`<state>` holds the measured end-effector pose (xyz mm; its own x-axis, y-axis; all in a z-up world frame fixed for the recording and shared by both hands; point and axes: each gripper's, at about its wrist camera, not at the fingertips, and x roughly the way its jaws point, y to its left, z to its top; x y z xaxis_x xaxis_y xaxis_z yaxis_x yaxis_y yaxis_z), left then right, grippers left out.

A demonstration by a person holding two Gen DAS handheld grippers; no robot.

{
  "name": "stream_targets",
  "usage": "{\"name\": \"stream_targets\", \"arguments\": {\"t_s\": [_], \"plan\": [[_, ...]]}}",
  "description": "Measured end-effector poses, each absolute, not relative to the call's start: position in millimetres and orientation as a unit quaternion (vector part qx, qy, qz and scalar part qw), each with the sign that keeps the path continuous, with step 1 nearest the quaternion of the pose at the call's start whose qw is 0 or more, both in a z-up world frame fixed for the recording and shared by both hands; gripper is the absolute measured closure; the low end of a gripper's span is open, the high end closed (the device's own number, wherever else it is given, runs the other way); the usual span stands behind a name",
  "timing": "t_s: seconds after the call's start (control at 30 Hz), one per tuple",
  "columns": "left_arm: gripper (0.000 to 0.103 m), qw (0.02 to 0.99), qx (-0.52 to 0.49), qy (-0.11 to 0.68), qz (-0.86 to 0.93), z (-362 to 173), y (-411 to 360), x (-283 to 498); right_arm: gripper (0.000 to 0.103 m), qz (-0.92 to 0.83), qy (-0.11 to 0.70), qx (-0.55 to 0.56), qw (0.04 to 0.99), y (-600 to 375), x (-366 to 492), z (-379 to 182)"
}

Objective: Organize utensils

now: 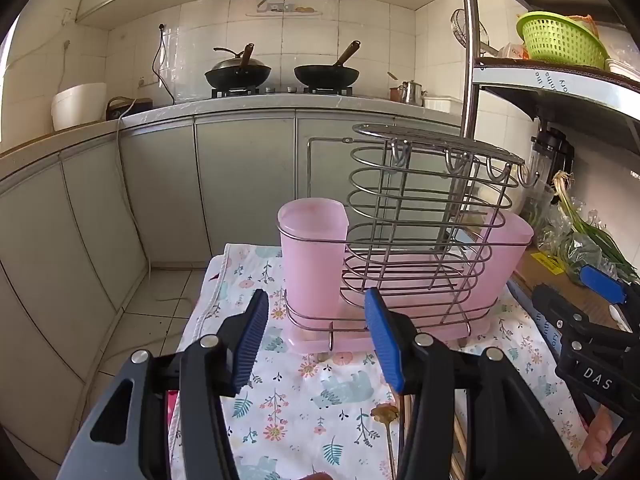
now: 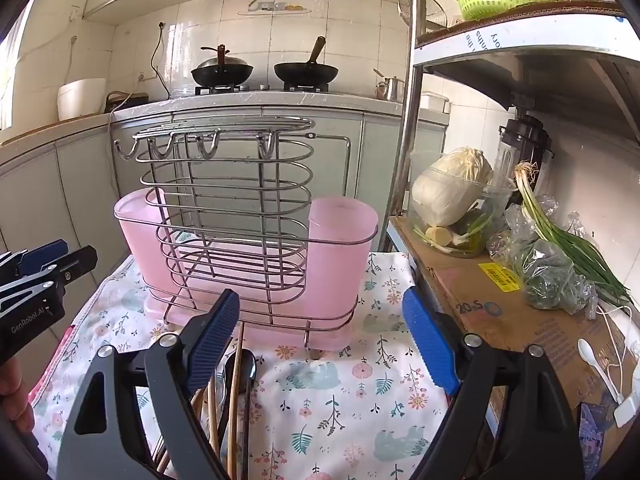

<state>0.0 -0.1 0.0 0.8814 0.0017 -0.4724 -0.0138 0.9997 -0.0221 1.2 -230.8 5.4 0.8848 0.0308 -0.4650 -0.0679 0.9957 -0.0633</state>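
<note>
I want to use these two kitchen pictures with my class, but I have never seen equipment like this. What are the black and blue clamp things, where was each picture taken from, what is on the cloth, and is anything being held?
There is no robot here. A person holds a hand-operated gripper in each hand, each carrying a wide-angle camera that looks forward along its jaws. One picture comes from the left gripper, the other from the right gripper; each also glimpses the other at its edge. Both have their blue-padded jaws open and hold nothing. On the floral cloth stands a wire utensil rack with a pink cup at each end. Close to the cameras lie wooden chopsticks and a dark spoon, not yet put away. Vegetables sit on a cardboard box to the right.
</note>
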Motion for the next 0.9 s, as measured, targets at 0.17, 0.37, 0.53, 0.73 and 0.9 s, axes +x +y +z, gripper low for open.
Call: {"name": "stream_targets", "arguments": {"t_s": [0.17, 0.37, 0.53, 0.73, 0.9], "plan": [[0.053, 0.97, -0.015, 0.242, 0.006, 0.3, 0.2, -1.0, 0.019, 0.022, 0.236, -0.036, 0.971, -232.2, 0.8, 4.1], [0.053, 0.97, -0.014, 0.244, 0.004, -2.3, -0.4, -0.7, 0.019, 0.021, 0.234, -0.039, 0.971, -228.7, 1.4, 3.6], [0.053, 0.97, -0.015, 0.244, 0.004, -0.3, 1.4, -0.1, 0.019, 0.023, 0.234, -0.041, 0.971, -230.0, 0.7, 5.9], [0.053, 0.97, -0.014, 0.243, 0.003, 1.2, 3.0, -1.4, 0.019, 0.023, 0.234, -0.041, 0.971, -229.9, 0.4, 5.8], [0.053, 0.97, -0.015, 0.244, 0.003, 1.6, 3.8, -1.8, 0.019, 0.023, 0.234, -0.042, 0.971, -229.8, 0.3, 5.7]]}}
